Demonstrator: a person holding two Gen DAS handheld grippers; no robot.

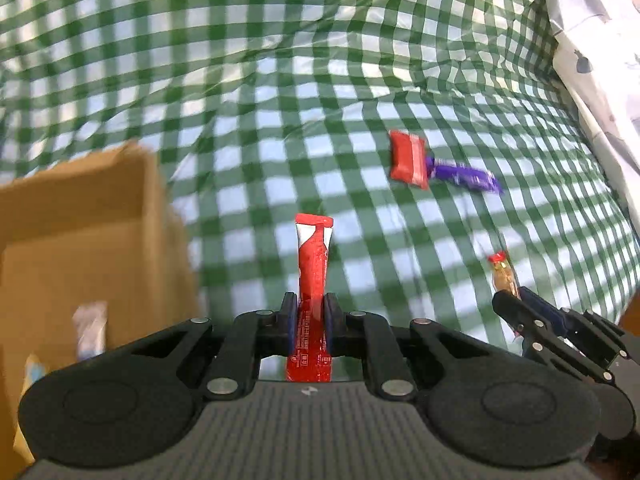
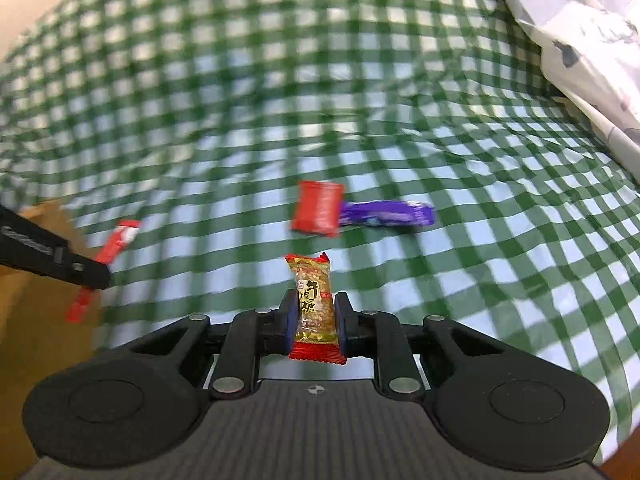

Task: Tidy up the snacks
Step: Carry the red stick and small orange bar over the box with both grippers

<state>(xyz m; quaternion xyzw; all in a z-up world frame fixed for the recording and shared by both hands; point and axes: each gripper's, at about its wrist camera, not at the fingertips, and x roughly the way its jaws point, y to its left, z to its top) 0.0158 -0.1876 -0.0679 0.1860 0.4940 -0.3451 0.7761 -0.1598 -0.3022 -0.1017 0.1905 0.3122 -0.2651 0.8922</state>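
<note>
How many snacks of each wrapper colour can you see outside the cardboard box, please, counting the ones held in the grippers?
Red: 2, the red stick pack in the left gripper and the red packet on the checked cloth.
Purple: 1, the purple bar beside the red packet.
Gold and red: 1, the peanut candy in the right gripper.
Total: 4.

A green-and-white checked cloth [image 1: 280, 80] covers the whole surface, rumpled into long folds and creases toward the back. Along the right edge lies a bunched white fabric [image 2: 580, 40] printed with small dark grey shapes, overlapping the checked cloth's border there.
</note>
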